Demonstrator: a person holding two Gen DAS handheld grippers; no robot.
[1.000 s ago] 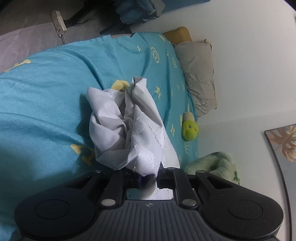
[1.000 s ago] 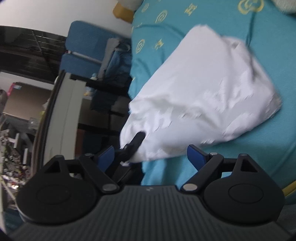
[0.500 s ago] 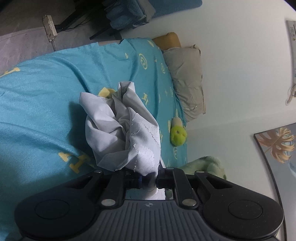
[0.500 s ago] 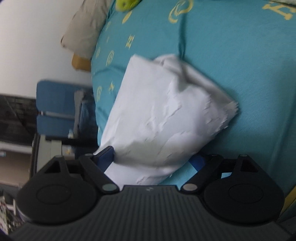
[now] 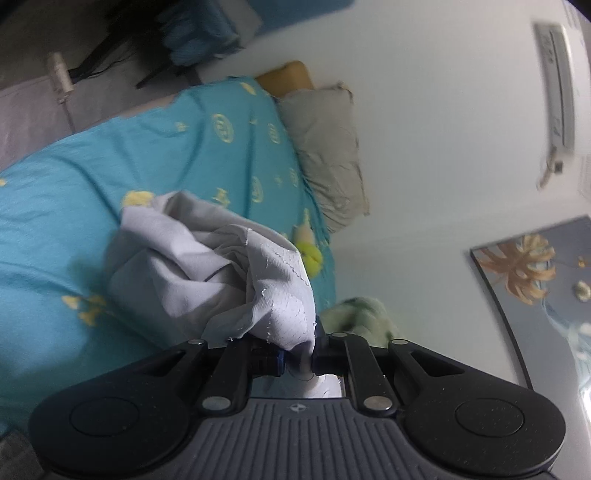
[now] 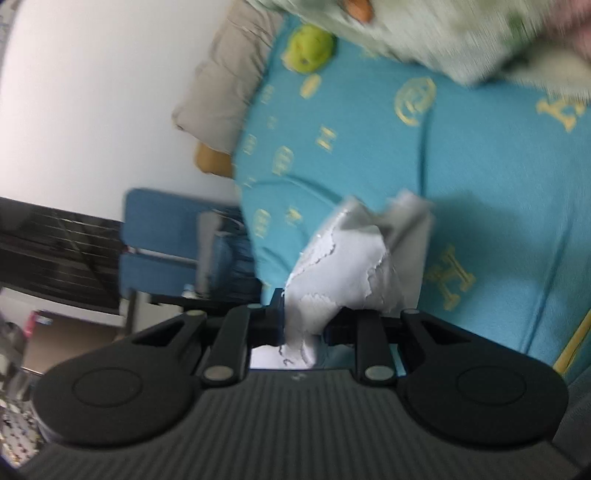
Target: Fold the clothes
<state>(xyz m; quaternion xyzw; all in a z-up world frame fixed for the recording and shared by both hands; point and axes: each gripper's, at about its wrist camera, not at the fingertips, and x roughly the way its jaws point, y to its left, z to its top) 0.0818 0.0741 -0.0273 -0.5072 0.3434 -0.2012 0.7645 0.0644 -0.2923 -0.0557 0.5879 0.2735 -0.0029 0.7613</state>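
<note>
A crumpled white garment [image 5: 207, 269] hangs bunched above the teal bed sheet [image 5: 110, 166]. My left gripper [image 5: 297, 360] is shut on one edge of it, the cloth pinched between the fingers. In the right wrist view the same white garment [image 6: 354, 266] is pinched in my right gripper [image 6: 304, 326], which is shut on another edge, and the rest of the cloth droops toward the teal sheet [image 6: 461, 166]. The view is motion-blurred.
A grey pillow [image 5: 325, 147] and an orange cushion [image 5: 284, 74] lie at the bed's head by the white wall. A green plush toy [image 6: 308, 50] and a pale green blanket [image 6: 424, 33] lie on the bed. A blue chair [image 6: 166, 240] stands beside the bed.
My right gripper, open a second ago, has closed on the white garment. Both grippers have lifted and the garment hangs more bunched between them.
</note>
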